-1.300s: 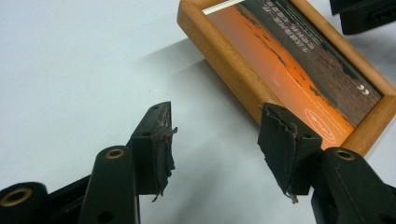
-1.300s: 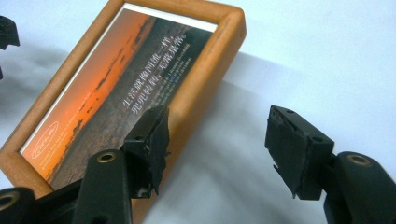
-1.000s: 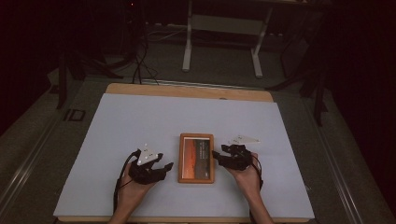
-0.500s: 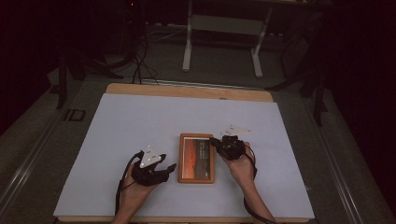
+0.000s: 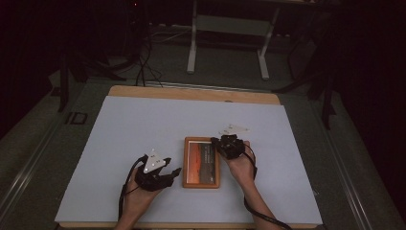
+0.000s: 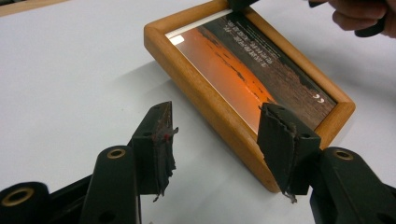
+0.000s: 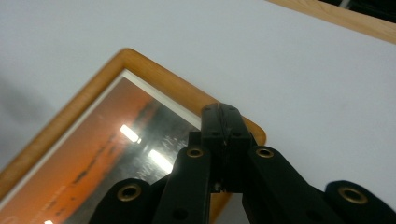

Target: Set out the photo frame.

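One wooden picture frame (image 5: pixel 201 162), flat, lower centre of white worktop (image 5: pixel 143 124). Left gripper (image 5: pixel 173 173): jaws open, empty, beside frame. Right gripper (image 5: pixel 216 142): jaws closed together over frame's upper right corner.

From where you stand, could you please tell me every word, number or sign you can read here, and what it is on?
Picture frame: lines of small white print along the dark edge of the print behind the glass, too small and blurred to read.
Same print, near one corner: a white mark like quotation marks; unclear.
Floor left of the table: a pale sign that seems to read "ID", uncertain.
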A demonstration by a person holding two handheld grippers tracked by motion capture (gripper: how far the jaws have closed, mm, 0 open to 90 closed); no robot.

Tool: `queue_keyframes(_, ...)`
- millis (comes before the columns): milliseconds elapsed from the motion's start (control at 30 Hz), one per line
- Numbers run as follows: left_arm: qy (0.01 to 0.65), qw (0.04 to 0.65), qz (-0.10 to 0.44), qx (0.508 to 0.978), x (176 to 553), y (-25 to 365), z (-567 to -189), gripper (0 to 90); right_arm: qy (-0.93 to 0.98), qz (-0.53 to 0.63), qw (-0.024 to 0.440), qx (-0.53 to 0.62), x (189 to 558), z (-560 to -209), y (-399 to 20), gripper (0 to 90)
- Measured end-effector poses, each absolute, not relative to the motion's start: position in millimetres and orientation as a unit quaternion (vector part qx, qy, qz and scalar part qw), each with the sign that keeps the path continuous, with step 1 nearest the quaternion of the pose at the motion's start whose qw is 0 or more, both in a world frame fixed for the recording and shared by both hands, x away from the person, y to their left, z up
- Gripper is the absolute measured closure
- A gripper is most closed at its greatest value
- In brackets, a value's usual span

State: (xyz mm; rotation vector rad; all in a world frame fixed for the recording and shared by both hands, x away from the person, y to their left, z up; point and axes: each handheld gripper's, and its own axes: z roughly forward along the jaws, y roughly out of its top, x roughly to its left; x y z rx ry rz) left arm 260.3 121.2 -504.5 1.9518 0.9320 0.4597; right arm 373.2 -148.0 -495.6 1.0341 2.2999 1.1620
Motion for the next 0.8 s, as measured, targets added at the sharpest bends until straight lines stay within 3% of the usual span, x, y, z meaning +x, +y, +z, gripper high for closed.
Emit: queue_keyframes(800, 0.392, 0.464, 0.164, 0.778, 262.0, 126.9, -501.1, 44.8, 0.812, 0.410, 0.178, 0.376, 379.9, -500.1, -156.5, 90.0)
